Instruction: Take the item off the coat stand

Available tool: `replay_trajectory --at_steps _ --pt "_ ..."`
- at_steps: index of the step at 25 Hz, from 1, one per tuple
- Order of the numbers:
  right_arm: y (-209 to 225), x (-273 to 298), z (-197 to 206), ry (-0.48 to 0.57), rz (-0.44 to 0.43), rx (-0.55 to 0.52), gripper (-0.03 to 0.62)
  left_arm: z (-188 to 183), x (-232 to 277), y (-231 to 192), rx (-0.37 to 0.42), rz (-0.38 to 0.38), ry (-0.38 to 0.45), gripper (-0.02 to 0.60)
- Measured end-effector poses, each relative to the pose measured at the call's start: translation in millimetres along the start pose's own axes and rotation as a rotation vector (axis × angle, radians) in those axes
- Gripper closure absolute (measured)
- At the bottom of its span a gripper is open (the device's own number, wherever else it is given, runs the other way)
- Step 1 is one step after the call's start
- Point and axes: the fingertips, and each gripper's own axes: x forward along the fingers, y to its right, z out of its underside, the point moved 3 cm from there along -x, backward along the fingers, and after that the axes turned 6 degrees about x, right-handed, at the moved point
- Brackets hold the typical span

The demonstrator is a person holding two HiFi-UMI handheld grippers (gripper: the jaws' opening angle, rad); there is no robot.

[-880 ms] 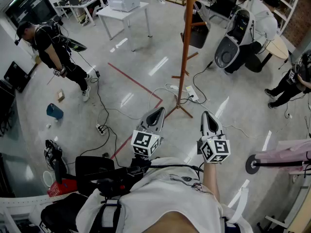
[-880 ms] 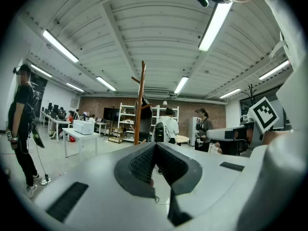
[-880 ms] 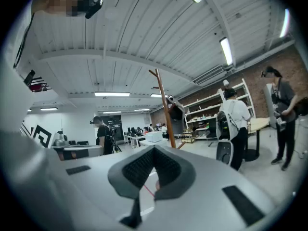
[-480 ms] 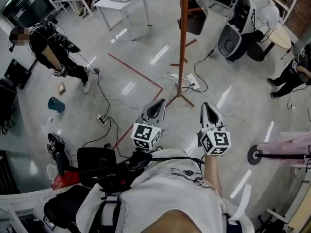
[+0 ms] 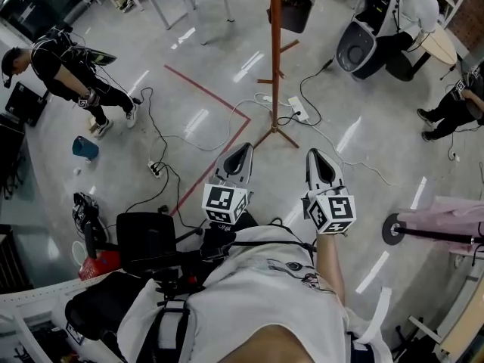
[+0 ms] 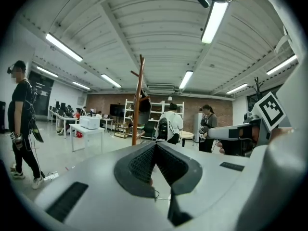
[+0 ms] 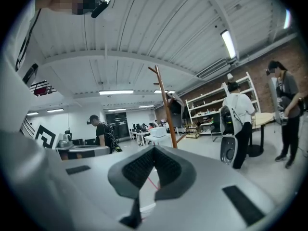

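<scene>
Two grippers point at one coat stand (image 5: 274, 66) on the floor ahead, well apart from both. The left gripper (image 5: 242, 152) has its jaws pressed together with nothing between them. The right gripper (image 5: 315, 157) is the same, jaws closed and empty. One dark item (image 5: 291, 10) hangs high on the stand, beside the pole. Three other people stand around: one (image 5: 64, 63) at left, one (image 5: 412, 10) behind the stand, one (image 5: 457, 104) at right.

coat stand (image 5: 274, 51) reddish-brown; item (image 5: 293, 10) black; floor (image 5: 363, 165) grey; line (image 5: 208, 93) red; left hand-held gripper (image 5: 242, 151) grey, black-and-white squares
</scene>
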Motion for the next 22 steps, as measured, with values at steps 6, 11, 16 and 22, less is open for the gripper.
replay_trajectory --at_steps 6,11,16,22 --pt "5.8 15.3 13.5 -0.048 -0.013 0.029 0.591 13.0 9.1 -3.5 -0.011 -0.004 -0.037 0.578" --pt "13.8 56.8 12.3 -0.059 -0.018 0.031 0.591 19.7 43.7 -29.3 -0.022 -0.001 -0.051 0.578" --pt "36.8 113.0 -5.3 -0.037 0.023 0.024 0.591 4.2 110.2 -59.4 -0.007 0.055 -0.014 0.578" --pt "45.7 178.3 -32.1 -0.007 0.052 0.013 0.591 -14.5 165.9 -99.7 -0.002 0.113 0.005 0.578"
